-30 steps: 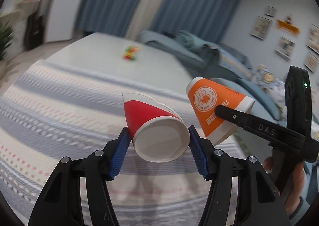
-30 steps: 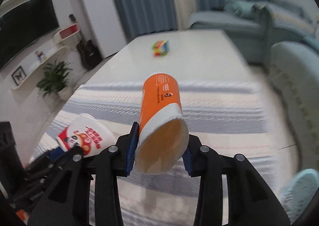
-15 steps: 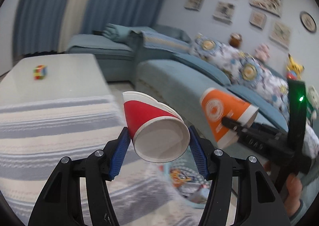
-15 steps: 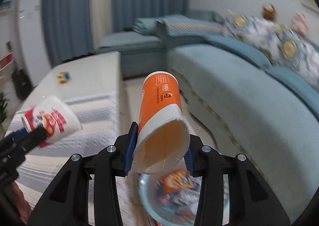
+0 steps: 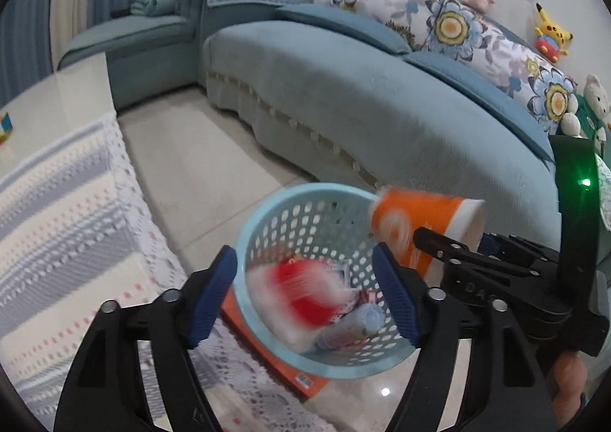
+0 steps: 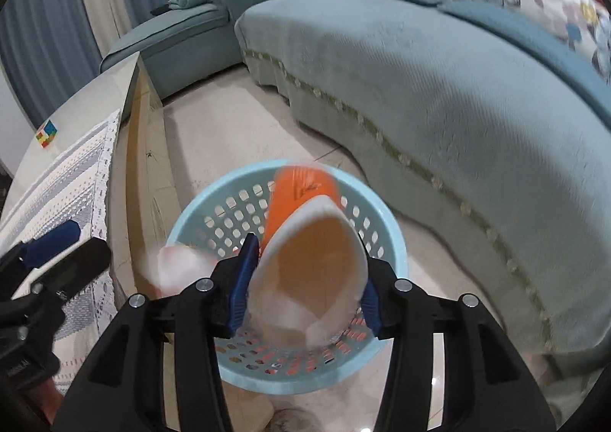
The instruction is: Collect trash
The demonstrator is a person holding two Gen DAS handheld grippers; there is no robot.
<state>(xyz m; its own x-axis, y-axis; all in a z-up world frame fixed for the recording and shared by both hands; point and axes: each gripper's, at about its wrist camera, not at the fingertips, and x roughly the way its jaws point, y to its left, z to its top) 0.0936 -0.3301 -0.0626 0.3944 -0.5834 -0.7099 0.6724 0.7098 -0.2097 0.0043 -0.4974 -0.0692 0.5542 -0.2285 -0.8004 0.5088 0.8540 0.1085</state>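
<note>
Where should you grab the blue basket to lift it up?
Pinch the blue basket by its rim, coming from above, with one finger inside the holey wall and one outside. It stands upright on the floor with its top open, and it looks too wide to squeeze around the whole thing.
</note>
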